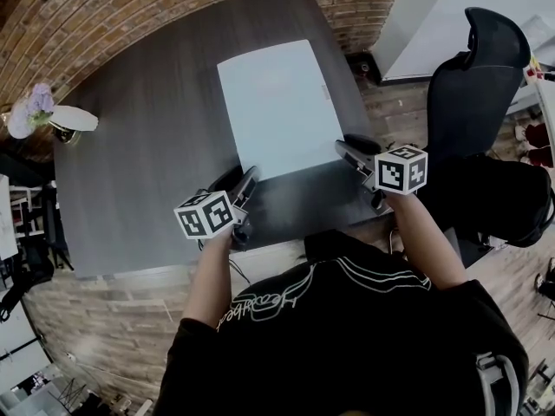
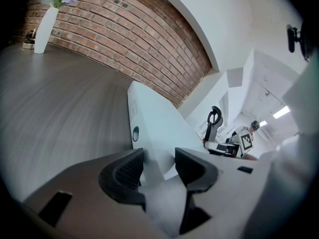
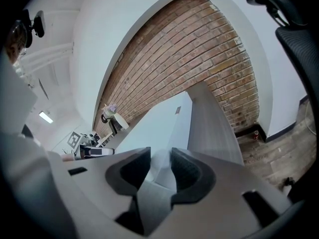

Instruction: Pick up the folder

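Observation:
A pale blue folder (image 1: pixel 277 107) lies on the dark grey table (image 1: pixel 147 146), its near edge toward me. My left gripper (image 1: pixel 245 178) sits at the near left corner, on the thick spine side with the finger hole (image 2: pixel 135 132). In the left gripper view the folder (image 2: pixel 154 118) fills the gap between the dark pads, and the left gripper (image 2: pixel 159 163) is shut on it. My right gripper (image 1: pixel 347 148) is at the near right corner. In the right gripper view the folder's thinner edge (image 3: pixel 159 121) is pinched between the pads of the right gripper (image 3: pixel 160 166).
A white vase (image 1: pixel 69 120) with pale flowers stands at the table's far left corner. A black office chair (image 1: pixel 477 94) stands right of the table, close to my right arm. A brick wall (image 1: pixel 173 7) runs behind the table. The table's front edge is just below both grippers.

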Available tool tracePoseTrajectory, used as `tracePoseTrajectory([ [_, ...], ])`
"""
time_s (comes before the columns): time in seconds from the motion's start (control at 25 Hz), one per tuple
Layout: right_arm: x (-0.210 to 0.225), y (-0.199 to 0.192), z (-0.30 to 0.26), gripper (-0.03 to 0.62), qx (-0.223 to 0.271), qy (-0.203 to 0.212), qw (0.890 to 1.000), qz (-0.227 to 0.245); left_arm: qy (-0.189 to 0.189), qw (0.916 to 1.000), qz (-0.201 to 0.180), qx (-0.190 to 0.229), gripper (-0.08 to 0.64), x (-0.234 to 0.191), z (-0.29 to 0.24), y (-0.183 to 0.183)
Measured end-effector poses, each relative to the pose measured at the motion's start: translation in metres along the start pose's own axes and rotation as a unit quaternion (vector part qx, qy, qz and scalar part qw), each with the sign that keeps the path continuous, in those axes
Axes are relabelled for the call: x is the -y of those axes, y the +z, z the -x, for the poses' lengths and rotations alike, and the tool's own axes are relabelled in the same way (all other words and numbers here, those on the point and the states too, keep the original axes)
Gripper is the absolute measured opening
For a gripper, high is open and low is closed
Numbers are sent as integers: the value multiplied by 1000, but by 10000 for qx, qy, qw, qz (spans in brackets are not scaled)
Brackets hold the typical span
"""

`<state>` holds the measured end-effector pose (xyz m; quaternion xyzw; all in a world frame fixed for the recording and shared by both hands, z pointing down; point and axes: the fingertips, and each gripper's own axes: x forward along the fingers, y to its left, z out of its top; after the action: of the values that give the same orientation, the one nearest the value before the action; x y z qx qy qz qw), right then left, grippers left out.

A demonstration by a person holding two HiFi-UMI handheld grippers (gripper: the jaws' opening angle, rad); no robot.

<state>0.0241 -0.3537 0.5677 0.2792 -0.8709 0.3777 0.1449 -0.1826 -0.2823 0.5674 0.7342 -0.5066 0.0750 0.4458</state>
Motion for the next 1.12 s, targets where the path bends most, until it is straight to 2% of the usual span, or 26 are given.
tracePoseTrajectory([
  [1.12,-33,-66,52,107,136,-191,9996,-132,-83,9999,35,-143,196,24,44,-69],
])
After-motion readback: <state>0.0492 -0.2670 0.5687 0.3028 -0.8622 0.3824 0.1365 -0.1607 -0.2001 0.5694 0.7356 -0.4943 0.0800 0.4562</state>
